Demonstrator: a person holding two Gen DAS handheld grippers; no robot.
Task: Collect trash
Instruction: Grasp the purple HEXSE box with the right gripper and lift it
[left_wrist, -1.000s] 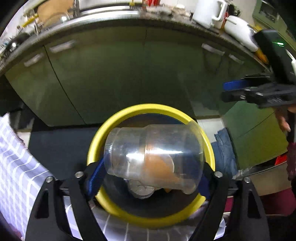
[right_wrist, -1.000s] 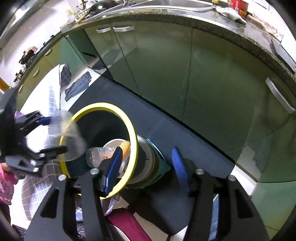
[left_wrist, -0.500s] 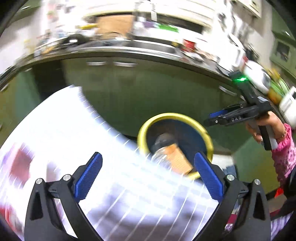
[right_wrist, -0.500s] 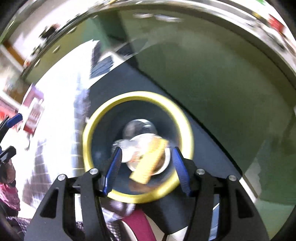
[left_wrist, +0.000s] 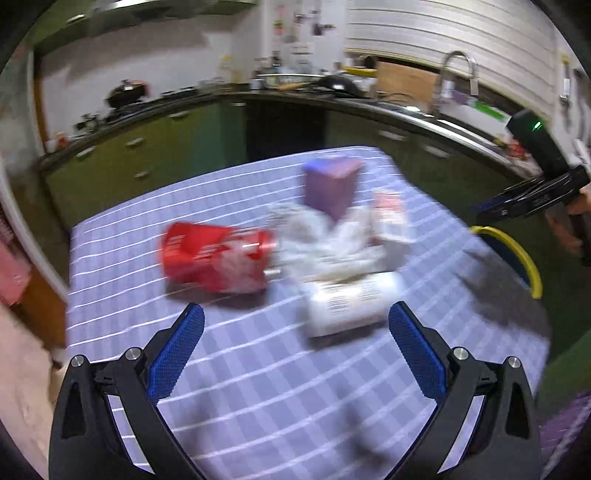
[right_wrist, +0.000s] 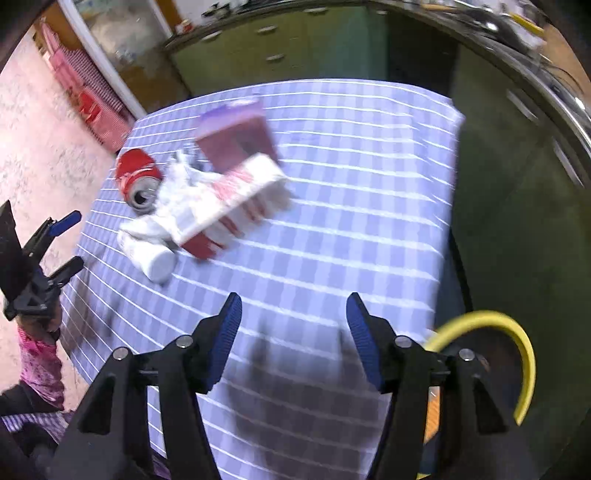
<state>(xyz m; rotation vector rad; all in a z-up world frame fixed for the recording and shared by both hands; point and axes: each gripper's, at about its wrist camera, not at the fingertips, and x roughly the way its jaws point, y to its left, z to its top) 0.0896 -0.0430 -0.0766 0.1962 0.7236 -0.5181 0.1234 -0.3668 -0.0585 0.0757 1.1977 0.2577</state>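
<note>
Trash lies in a heap on the checked tablecloth (left_wrist: 258, 387): a red can (left_wrist: 214, 258) on its side, crumpled white tissue (left_wrist: 325, 236), a purple carton (left_wrist: 330, 188), a red-and-white box (left_wrist: 388, 218) and a white bottle (left_wrist: 351, 302) lying flat. My left gripper (left_wrist: 295, 325) hovers just short of the bottle, wide open and empty. My right gripper (right_wrist: 293, 306) is open over bare cloth, well short of the box (right_wrist: 236, 199), can (right_wrist: 136, 177) and bottle (right_wrist: 151, 258). The yellow-rimmed bin (right_wrist: 509, 350) sits below the table's edge.
Green cabinets (left_wrist: 129, 155) and a cluttered counter with a sink tap (left_wrist: 454, 62) run behind the table. The bin (left_wrist: 517, 254) stands off the table's right side in the left wrist view. A hand in a pink sleeve (right_wrist: 40, 365) holds the left gripper (right_wrist: 55, 243).
The clear jar left the left gripper and dropped into the bin. Both grippers swung away from the bin to face the table and its trash. The left jaws spread wider.
</note>
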